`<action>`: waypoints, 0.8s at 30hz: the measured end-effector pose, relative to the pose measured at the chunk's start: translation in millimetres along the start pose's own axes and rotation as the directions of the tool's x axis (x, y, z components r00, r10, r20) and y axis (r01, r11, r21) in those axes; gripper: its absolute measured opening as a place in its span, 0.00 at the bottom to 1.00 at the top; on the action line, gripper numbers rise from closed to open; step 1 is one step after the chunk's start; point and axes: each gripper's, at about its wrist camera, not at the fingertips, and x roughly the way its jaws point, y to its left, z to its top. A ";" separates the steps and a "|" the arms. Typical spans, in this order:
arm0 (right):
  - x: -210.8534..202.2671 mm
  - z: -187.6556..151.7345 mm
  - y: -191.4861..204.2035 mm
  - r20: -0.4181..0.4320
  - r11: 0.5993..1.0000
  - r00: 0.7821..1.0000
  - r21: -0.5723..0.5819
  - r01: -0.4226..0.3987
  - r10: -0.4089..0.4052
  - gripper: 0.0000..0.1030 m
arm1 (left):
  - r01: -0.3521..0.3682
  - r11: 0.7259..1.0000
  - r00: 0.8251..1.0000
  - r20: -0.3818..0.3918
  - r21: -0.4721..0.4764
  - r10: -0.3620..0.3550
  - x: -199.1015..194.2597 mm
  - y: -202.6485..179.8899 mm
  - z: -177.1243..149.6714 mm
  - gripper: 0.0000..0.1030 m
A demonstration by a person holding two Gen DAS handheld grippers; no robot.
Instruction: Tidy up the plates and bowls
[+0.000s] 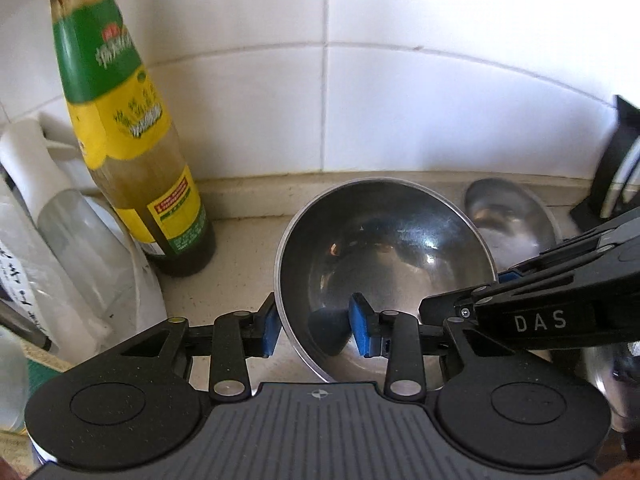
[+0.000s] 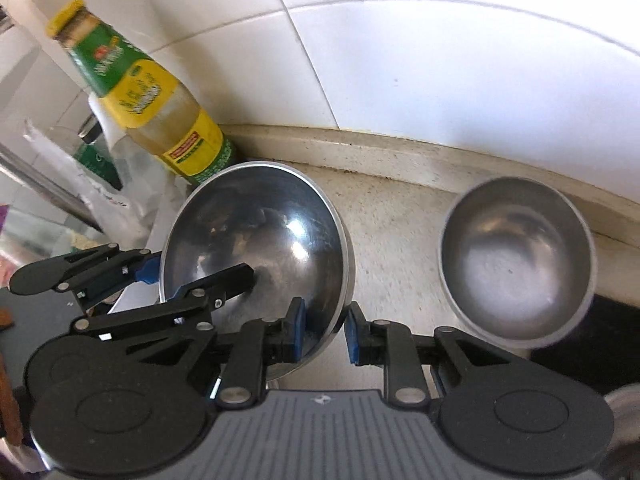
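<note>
A large shiny steel bowl (image 1: 384,248) is on or just above the beige counter, close to the tiled wall. In the left wrist view my left gripper (image 1: 314,330) is shut on the bowl's near left rim, one blue pad outside and one inside. My right gripper (image 1: 480,286) reaches in from the right and clamps the opposite rim. The right wrist view shows that same bowl (image 2: 256,240) with my right gripper (image 2: 326,332) shut on its right rim and my left gripper (image 2: 162,280) on its left rim. A smaller steel bowl (image 2: 516,256) rests upright to the right, untouched, also the small bowl (image 1: 508,212).
A tall green-and-yellow sauce bottle (image 1: 132,120) stands just left of the big bowl, the same bottle (image 2: 156,108). Clear plastic bags and containers (image 1: 60,240) crowd the far left. A black object (image 1: 616,176) stands at the right, against the white tiled wall (image 1: 400,100).
</note>
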 end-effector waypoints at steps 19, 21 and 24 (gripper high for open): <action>-58.2 -109.8 -19.6 -0.058 0.980 0.993 0.168 0.107 -0.098 0.41 | 0.200 0.954 0.979 -0.084 0.223 -0.186 -41.5 -77.7 -61.3 0.45; -56.7 -115.1 -22.4 -0.072 0.978 0.993 0.178 0.109 -0.098 0.41 | 0.209 0.949 0.977 -0.098 0.237 -0.190 -39.0 -81.4 -69.1 0.45; -52.3 -119.3 -25.8 -0.092 0.976 0.991 0.185 0.116 -0.101 0.41 | 0.220 0.943 0.973 -0.124 0.248 -0.194 -34.1 -83.3 -74.5 0.46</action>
